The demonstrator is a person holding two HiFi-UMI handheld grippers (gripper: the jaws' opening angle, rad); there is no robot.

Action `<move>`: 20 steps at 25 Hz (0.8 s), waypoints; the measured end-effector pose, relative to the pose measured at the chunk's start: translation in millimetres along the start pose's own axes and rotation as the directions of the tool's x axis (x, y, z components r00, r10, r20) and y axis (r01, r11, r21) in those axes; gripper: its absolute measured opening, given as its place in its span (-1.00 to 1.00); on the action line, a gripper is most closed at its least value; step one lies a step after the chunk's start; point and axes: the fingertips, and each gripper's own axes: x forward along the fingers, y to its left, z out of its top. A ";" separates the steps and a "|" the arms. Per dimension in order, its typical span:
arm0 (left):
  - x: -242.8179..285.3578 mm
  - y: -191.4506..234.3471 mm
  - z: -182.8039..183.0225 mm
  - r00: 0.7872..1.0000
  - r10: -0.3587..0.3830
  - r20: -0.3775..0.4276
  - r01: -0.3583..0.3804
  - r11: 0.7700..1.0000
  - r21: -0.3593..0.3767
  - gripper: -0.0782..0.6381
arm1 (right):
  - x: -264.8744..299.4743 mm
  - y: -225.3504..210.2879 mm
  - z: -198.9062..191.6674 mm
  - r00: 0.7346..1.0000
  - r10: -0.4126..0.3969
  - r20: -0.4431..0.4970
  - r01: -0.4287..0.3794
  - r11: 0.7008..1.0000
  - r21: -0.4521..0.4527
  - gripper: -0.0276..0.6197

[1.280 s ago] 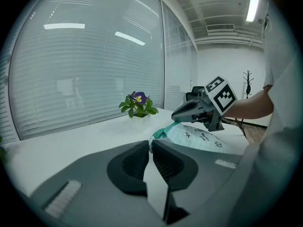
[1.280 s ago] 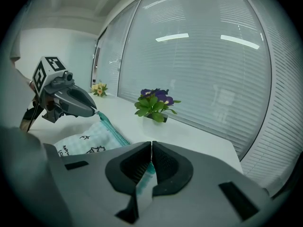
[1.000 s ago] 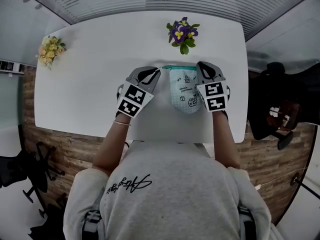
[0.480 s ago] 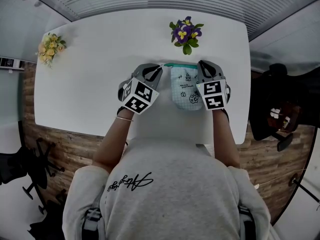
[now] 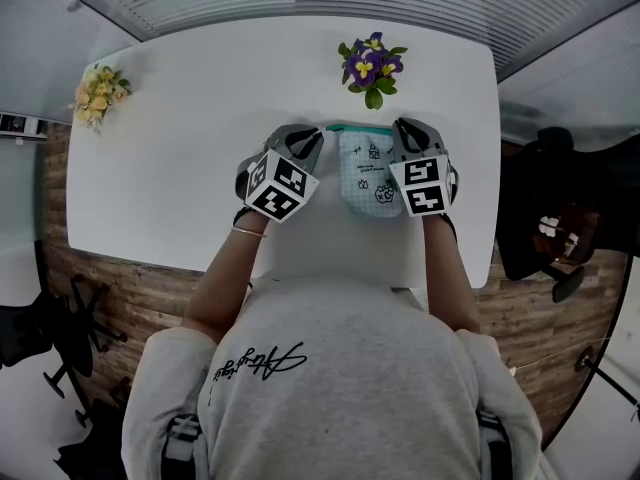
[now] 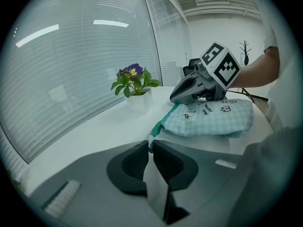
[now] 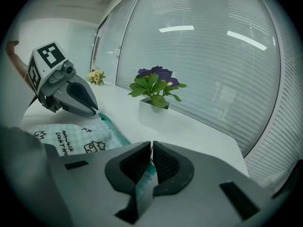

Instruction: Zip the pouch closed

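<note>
Tabletop (image 5: 190, 108) white, wide bare room left of pouch (image 5: 368, 180). Purple potted flowers (image 5: 371, 65) by far edge, near pouch. Yellow flowers (image 5: 97, 93) at far left corner, well apart. Near edge partly hidden by person's shoulders. Zipper (image 5: 362, 128) state too small to tell. Pouch pale green check, doodle print, mid-tabletop, teal zipper toward far edge. Left gripper (image 6: 150, 144) pinches thin tab at zipper's left end; right gripper (image 7: 151, 148) clamps teal tape at right end.

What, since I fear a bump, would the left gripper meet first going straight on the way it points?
The left gripper is shut on the pouch's teal zipper end; beyond that, likely the white table, short of the potted purple flower; depth is unclear.
</note>
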 end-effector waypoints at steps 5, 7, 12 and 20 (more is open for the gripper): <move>3.8 2.9 -5.7 0.999 0.029 -0.018 -0.029 1.000 0.004 -0.65 | -1.1 1.1 -1.1 1.000 0.002 0.000 -0.002 1.000 0.000 -0.78; 2.8 4.9 -6.5 0.999 0.047 -0.012 -0.047 0.999 -0.003 -0.61 | -1.4 0.8 -1.7 1.000 0.000 0.005 0.000 1.000 0.014 -0.73; -5.8 10.5 -3.9 0.996 0.084 0.017 -0.083 0.996 -0.022 -0.38 | -7.1 -2.9 -0.9 1.000 -0.017 0.015 0.017 0.999 0.032 -0.51; -27.6 14.1 8.4 0.989 0.108 0.099 -0.095 0.987 -0.126 -0.33 | -31.7 -11.9 8.5 0.995 -0.052 0.089 0.043 0.994 0.101 -0.41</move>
